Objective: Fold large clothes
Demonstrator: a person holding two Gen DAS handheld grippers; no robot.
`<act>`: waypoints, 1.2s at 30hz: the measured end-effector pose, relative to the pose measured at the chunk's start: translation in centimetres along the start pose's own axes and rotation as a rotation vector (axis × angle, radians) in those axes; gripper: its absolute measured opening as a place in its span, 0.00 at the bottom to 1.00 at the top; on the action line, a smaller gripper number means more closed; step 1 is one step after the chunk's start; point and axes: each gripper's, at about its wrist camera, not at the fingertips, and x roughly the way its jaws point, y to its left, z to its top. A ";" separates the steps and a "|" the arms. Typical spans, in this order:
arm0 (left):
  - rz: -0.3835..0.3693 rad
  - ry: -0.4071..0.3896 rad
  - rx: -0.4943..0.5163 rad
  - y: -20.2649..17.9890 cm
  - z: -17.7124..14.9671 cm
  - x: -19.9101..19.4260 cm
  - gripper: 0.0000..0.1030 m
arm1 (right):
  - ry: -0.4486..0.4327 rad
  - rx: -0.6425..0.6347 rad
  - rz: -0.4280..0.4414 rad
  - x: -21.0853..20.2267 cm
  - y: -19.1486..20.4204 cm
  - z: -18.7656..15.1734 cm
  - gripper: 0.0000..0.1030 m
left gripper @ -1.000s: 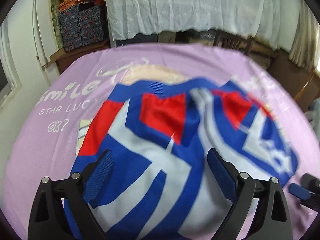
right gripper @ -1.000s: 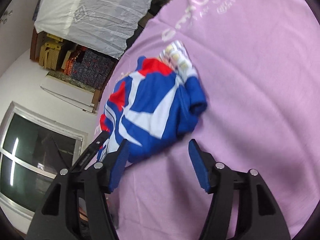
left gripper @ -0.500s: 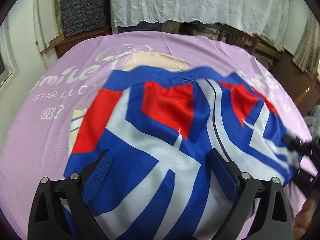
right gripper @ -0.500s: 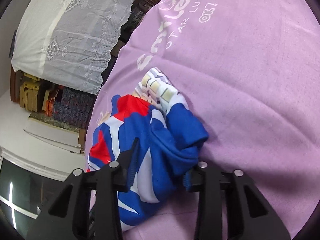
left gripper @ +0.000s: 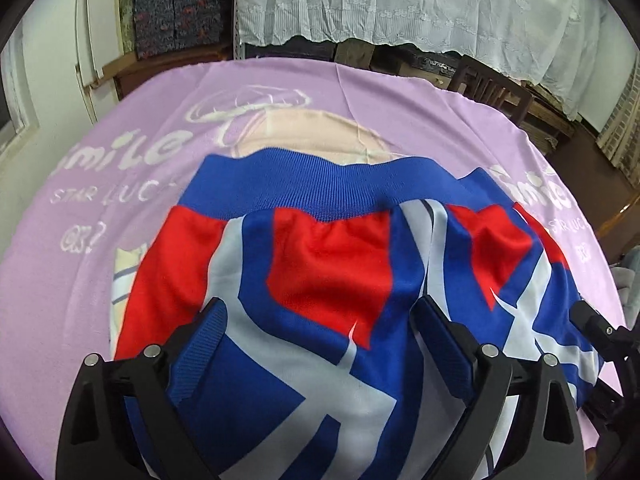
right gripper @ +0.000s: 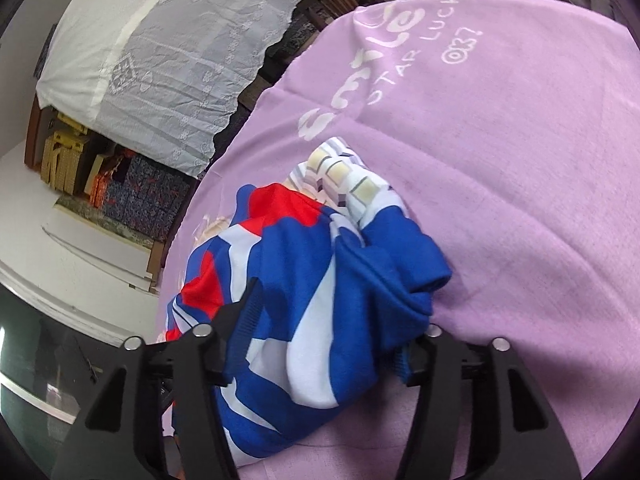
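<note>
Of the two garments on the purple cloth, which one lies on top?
The blue, red and white garment; the pale checked garment only shows from under its far edge.

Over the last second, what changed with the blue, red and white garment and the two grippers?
The right gripper came in from the bare purple sheet onto the garment's bunched end, squeezed it, and its jaws are now opening with cloth between them. The left gripper edged forward over the garment, and the garment's rumpled top flattened out. Unchanged: left jaws open, garment on the sheet.
</note>
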 end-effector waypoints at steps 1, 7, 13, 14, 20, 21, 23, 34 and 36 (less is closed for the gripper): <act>0.005 -0.005 0.003 -0.1 -0.1 -0.1 0.93 | -0.001 -0.018 -0.004 0.1 0.3 0.0 0.62; -0.029 0.008 -0.076 1.5 0.1 -0.9 0.80 | 0.001 -0.039 -0.048 0.3 0.0 0.2 0.35; -0.053 0.024 -0.080 2.2 0.5 -0.3 0.82 | 0.001 -0.044 -0.046 0.6 -0.1 0.2 0.39; -0.031 0.014 -0.052 1.7 0.4 -0.1 0.84 | -0.001 -0.037 -0.039 0.6 -0.2 0.2 0.40; 0.021 0.006 -0.002 1.0 0.2 0.4 0.86 | -0.016 -0.087 -0.083 0.6 0.6 0.0 0.30; 0.023 0.005 0.001 0.9 0.2 0.4 0.86 | -0.023 -0.085 -0.075 0.5 0.7 0.0 0.28; 0.022 0.006 0.002 1.0 0.2 0.4 0.86 | -0.048 -0.115 -0.067 0.0 1.6 0.0 0.23; -0.301 0.075 -0.234 8.0 3.0 -2.2 0.77 | -0.253 -0.675 -0.130 -2.6 15.2 -6.3 0.15; -0.358 0.010 -0.254 9.8 3.7 -4.6 0.78 | -0.267 -0.800 -0.129 -2.2 17.1 -8.9 0.15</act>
